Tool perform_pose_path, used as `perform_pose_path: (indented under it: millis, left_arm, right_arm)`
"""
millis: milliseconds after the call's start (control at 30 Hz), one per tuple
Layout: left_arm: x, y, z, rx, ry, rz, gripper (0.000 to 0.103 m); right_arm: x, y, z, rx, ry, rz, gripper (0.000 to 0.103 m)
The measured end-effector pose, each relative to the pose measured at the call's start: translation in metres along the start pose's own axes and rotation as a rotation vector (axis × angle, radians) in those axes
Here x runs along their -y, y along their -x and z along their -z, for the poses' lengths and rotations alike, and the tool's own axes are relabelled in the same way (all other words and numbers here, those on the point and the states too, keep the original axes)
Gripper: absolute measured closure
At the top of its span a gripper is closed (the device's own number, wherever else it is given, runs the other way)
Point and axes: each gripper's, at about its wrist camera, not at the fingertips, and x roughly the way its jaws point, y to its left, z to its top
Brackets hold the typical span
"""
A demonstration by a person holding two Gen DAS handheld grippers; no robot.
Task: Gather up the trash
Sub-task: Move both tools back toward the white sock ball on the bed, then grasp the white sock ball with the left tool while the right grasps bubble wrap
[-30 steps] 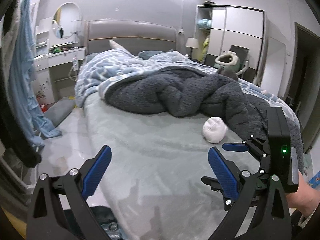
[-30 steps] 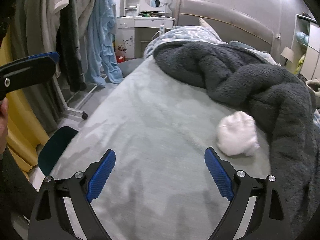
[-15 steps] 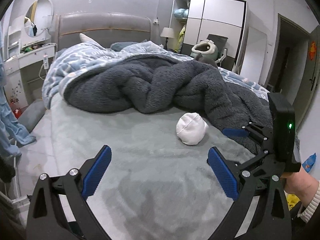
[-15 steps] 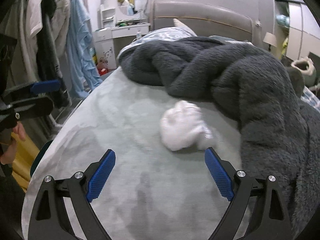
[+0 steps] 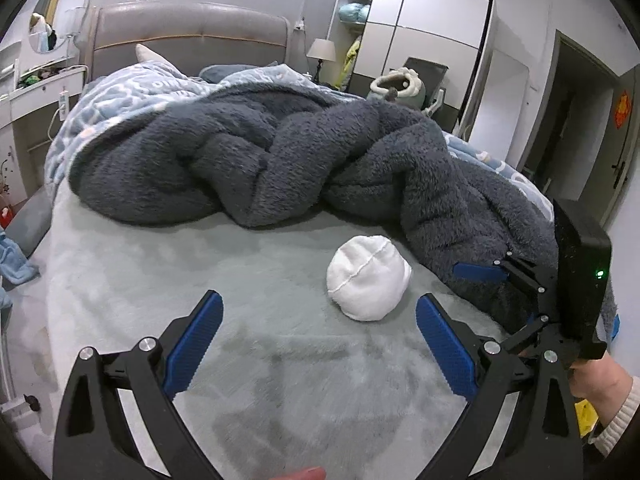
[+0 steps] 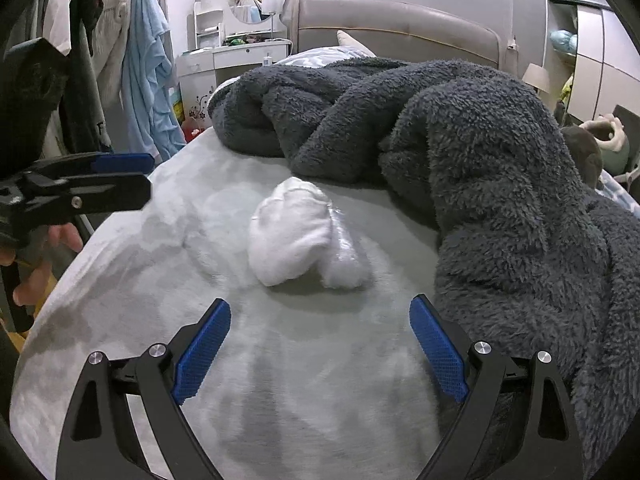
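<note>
Left gripper (image 5: 318, 332) wide, nothing held, low over the bed (image 5: 160, 264). Right gripper (image 6: 320, 334) also wide and bare, over the bed's near part. White wad (image 6: 298, 236) lies on the sheet just beyond both sets of fingertips, not touched, close against the near edge of the dark blanket (image 6: 480, 152). Blanket heaped across the bed behind the wad. Headboard (image 6: 394, 30) farthest back.

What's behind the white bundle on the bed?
Right behind the white bundle lies the heaped grey blanket, with the headboard beyond. Whatever sits under the blanket's folds is covered.
</note>
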Motion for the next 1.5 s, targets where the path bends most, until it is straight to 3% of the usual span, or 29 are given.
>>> perform_pose_path:
  millis: [700, 733, 833, 900, 967, 1033, 1500]
  left_arm:
    - [0.017, -0.096, 0.002, -0.135, 0.065, 0.187, 0.006]
    - [0.017, -0.097, 0.002, -0.136, 0.069, 0.191, 0.008]
    - [0.018, -0.100, 0.002, -0.147, 0.067, 0.199, 0.041]
    - [0.017, -0.097, 0.001, -0.141, 0.072, 0.221, 0.044]
    - [0.016, -0.095, 0.002, -0.143, 0.070, 0.229, 0.055]
    - [0.013, -0.091, 0.003, -0.142, 0.060, 0.215, 0.060]
    - [-0.008, -0.013, -0.009, -0.031, 0.085, 0.111, 0.064]
  right_arm:
    - [0.018, -0.028, -0.006, -0.068, -0.067, 0.031, 0.011]
    - [0.019, -0.029, -0.006, -0.068, -0.067, 0.031, 0.011]
    - [0.021, -0.031, -0.007, -0.064, -0.076, 0.031, 0.011]
    - [0.022, -0.031, -0.009, -0.062, -0.082, 0.029, 0.011]
    - [0.024, -0.030, -0.010, -0.056, -0.089, 0.026, 0.011]
    - [0.025, -0.029, -0.011, -0.051, -0.094, 0.025, 0.011]
    - [0.028, -0.045, -0.037, 0.002, -0.110, 0.029, 0.011]
